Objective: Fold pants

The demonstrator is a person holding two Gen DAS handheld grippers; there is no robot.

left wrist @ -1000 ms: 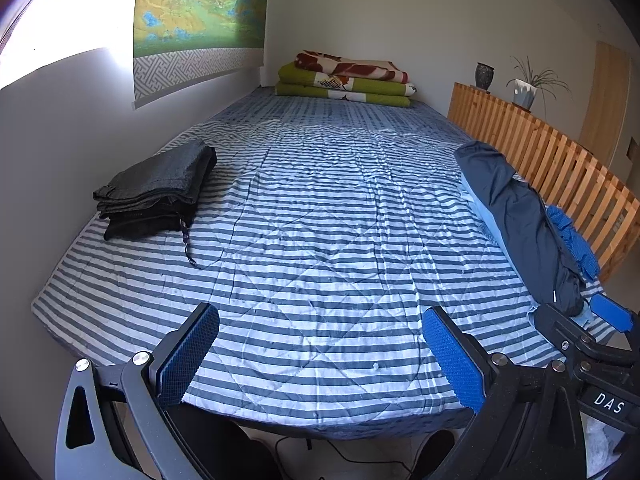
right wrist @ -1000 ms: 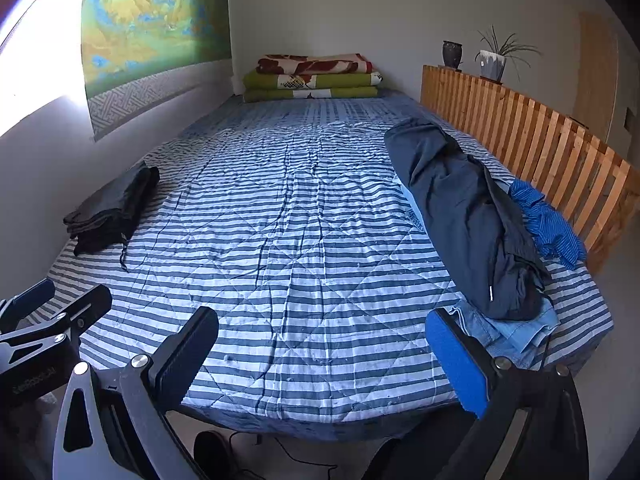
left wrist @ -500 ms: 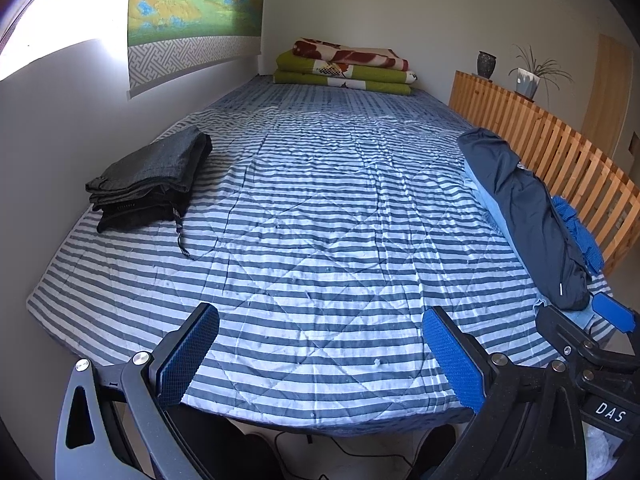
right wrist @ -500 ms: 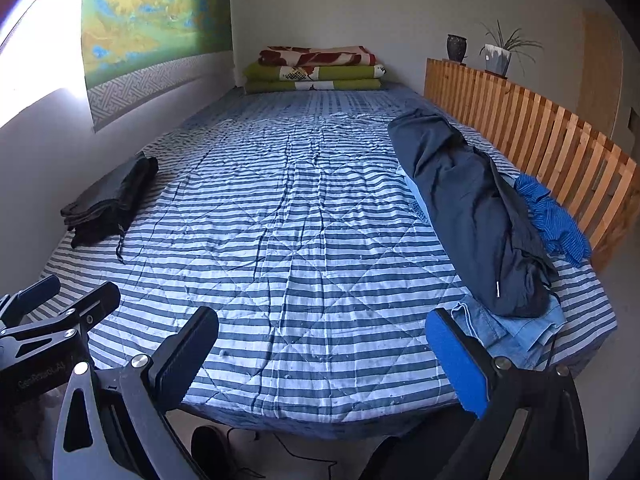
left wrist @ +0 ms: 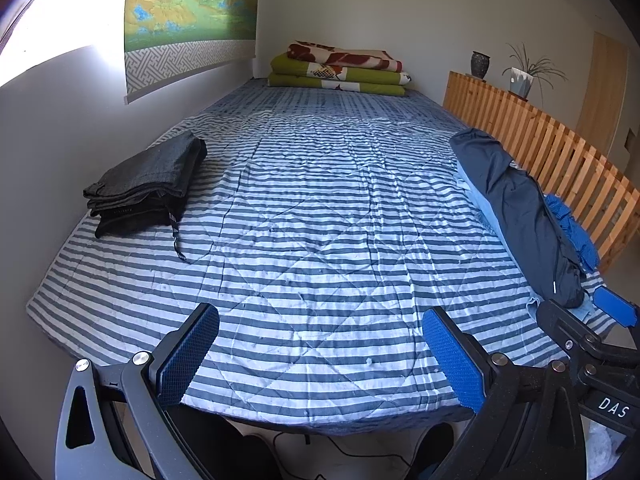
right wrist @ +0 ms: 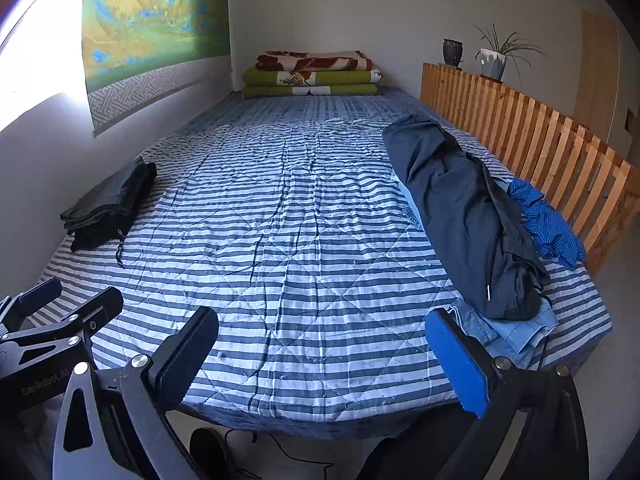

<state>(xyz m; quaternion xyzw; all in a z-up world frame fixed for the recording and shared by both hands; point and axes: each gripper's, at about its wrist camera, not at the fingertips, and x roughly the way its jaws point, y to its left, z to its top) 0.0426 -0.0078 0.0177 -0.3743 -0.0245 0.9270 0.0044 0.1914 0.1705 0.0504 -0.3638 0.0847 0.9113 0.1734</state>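
Observation:
Dark navy pants (left wrist: pixel 520 208) (right wrist: pixel 464 208) lie bunched in a long heap along the right side of the striped bed (left wrist: pixel 320 216) (right wrist: pixel 288 232), over light blue denim (right wrist: pixel 508 332) and beside a bright blue garment (right wrist: pixel 548 224). A neat stack of folded dark pants (left wrist: pixel 148 184) (right wrist: pixel 108 208) rests at the left edge. My left gripper (left wrist: pixel 320 356) and right gripper (right wrist: pixel 320 356) both hover open over the near end of the bed, holding nothing. The right gripper's blue pad (right wrist: pixel 456 364) sits close in front of the denim.
Folded green and red blankets (left wrist: pixel 340 70) sit at the far end of the bed. A wooden slat rail (right wrist: pixel 532 140) runs along the right side, with a vase and a potted plant (right wrist: pixel 494 58) on it. A wall with a hanging scroll (left wrist: pixel 188 12) borders the left.
Both views shift slightly, a little closer to the bed. The grippers stay open and the clothes have not moved.

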